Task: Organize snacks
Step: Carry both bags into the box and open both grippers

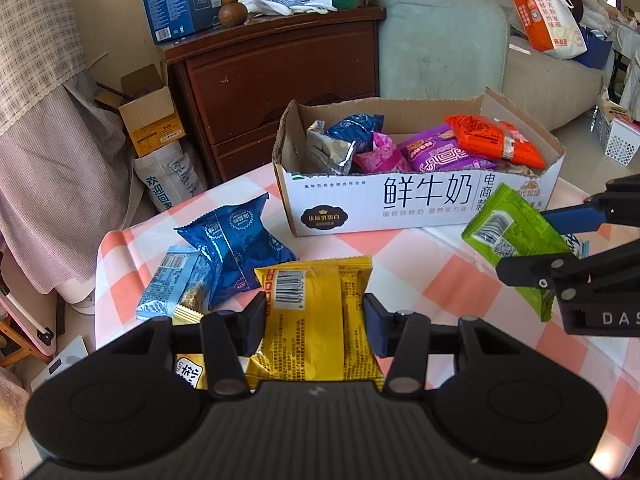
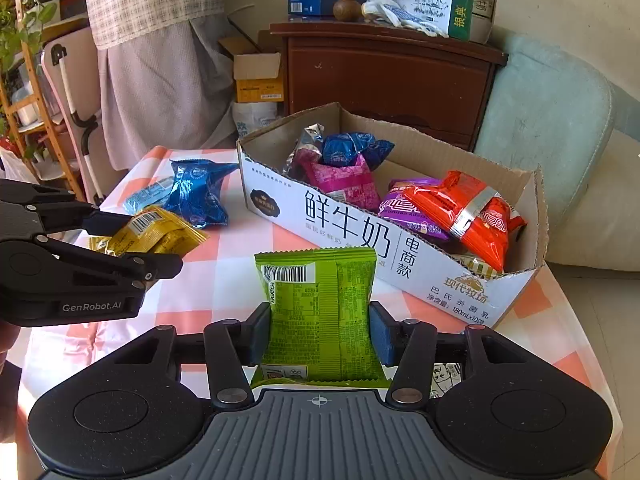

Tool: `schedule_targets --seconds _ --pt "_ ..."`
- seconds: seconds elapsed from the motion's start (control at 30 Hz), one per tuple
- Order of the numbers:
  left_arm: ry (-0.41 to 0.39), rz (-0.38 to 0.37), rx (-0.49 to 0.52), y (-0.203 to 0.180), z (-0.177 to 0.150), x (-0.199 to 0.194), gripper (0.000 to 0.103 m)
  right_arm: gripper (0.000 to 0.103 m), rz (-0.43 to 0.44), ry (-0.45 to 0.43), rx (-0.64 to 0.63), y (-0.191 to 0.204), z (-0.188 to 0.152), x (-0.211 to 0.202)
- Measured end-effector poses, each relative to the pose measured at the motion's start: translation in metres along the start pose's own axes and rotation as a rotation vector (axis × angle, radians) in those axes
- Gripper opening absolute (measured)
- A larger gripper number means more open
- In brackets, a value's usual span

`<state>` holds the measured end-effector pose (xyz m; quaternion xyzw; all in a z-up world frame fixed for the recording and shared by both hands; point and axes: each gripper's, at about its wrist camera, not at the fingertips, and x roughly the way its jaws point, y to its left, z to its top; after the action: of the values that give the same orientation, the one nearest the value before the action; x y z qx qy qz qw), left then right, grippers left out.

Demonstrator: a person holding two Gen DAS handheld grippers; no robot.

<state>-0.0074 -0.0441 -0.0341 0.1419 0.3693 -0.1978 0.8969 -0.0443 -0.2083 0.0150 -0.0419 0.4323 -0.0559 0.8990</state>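
On the checked table (image 1: pixel 404 252), the box (image 1: pixel 420 204) serves as the landmark. Left of the box and nearer the camera, a light-blue packet (image 1: pixel 170 286) lies against a dark-blue packet (image 1: pixel 236 246), both resting on the cloth. Just right of those, in front of the box, the left gripper (image 1: pixel 314 314) pinches a yellow packet (image 1: pixel 316 320) between its two pads, barcode side up, held above the table. Inside the box, from its left end, sit a silver packet (image 1: pixel 328 152), a blue packet (image 1: pixel 356 130), a pink packet (image 1: pixel 380 156), a purple packet (image 1: pixel 440 154) and an orange packet (image 1: pixel 494 140) lying over the purple one. At the box's near right corner, the right gripper (image 2: pixel 318 334) clamps a green packet (image 2: pixel 320 312) between its pads, barcode uppermost, held just in front of the box's printed wall.
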Motion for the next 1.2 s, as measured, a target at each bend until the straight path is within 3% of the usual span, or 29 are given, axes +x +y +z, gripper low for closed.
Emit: schedule_targets --seconds 0.33,0.63,0.87,1.2 --pt "-0.114 0.007 -0.010 -0.003 0.031 -0.017 0.048 0.050 -0.008 -0.113 0.046 -0.016 0.019 -0.023" --pt "-0.166 0.001 -0.017 -0.007 0.062 -0.008 0.048 0.050 -0.054 -0.198 0.093 -0.038 0.039 -0.035" --pt "-0.179 -0.009 -0.033 -0.010 0.083 0.008 0.048 0.050 -0.089 -0.251 0.170 -0.061 0.053 -0.035" --pt "-0.172 -0.028 -0.051 -0.019 0.105 0.041 0.048 0.050 -0.117 -0.254 0.253 -0.083 0.068 -0.014"
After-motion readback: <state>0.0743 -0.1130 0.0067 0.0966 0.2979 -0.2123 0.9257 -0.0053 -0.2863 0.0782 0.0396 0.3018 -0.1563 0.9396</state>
